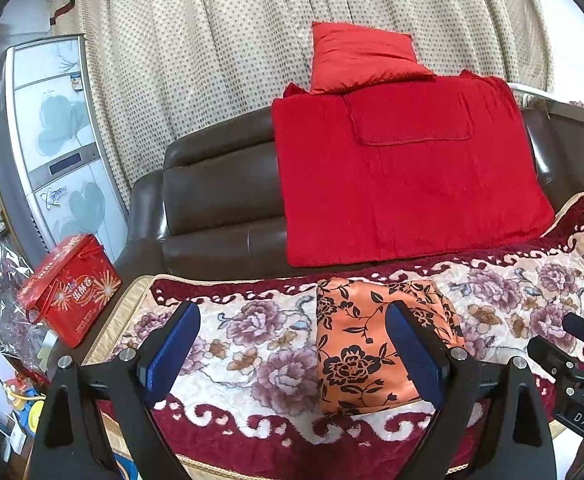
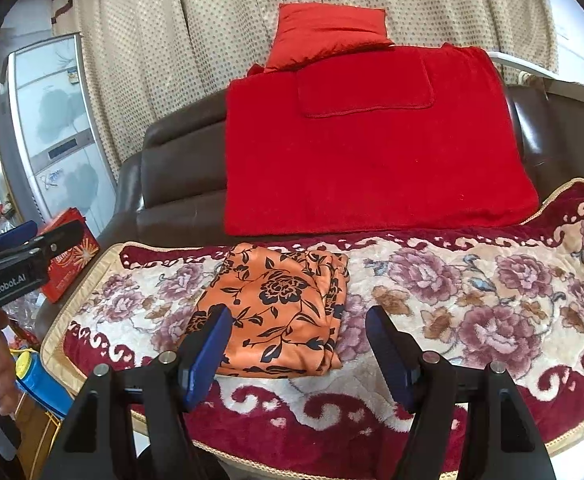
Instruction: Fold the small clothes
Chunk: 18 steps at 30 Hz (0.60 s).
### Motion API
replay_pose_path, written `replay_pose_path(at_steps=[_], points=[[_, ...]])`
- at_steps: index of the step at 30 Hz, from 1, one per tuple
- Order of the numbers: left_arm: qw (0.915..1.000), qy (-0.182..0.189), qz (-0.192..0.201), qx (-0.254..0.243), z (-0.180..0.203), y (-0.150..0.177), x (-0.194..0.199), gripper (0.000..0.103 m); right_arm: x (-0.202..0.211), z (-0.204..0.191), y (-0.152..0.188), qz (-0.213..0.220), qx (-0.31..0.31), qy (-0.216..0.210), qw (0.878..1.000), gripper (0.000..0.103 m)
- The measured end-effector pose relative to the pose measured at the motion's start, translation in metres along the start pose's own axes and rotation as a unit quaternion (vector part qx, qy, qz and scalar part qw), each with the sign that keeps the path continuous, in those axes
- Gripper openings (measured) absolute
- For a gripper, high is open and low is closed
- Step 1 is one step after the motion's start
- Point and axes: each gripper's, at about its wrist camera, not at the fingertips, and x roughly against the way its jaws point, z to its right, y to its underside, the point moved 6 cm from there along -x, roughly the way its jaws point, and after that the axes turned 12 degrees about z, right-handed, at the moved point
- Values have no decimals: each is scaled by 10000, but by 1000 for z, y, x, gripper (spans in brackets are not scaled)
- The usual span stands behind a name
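Garment (image 2: 279, 308) of orange floral cloth lies folded ahead of both grippers' fingers, likely finished. Left gripper (image 1: 292, 344) and right gripper (image 2: 298, 348) gape wide, holding nothing

Right gripper (image 2: 296, 340) jaws wide apart, nothing between them — hovering over the floral sofa cover (image 2: 472, 300). Orange floral garment (image 2: 279, 308) lies folded on the cover, its near edge just past the left fingertip (image 2: 211, 344). Left gripper (image 2: 31, 240) at far left edge, jaw state unclear. Red blanket (image 2: 372, 152) draped over sofa back, red cushion (image 2: 328, 36) on top.
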Motion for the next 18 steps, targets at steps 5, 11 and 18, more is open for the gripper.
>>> replay_pose_path(at_steps=[5, 11, 18], points=[[10000, -4, 66, -46, 4, -5, 7, 94, 4, 2, -3, 33, -48, 44, 10000, 73], [9999, -5, 124, -47, 7, -11, 14, 94, 12, 7, -7, 125, -33, 140, 9998, 73], [9997, -3, 244, 20, 5, -20, 23, 94, 24, 15, -16, 314, -24, 254, 9992, 73]])
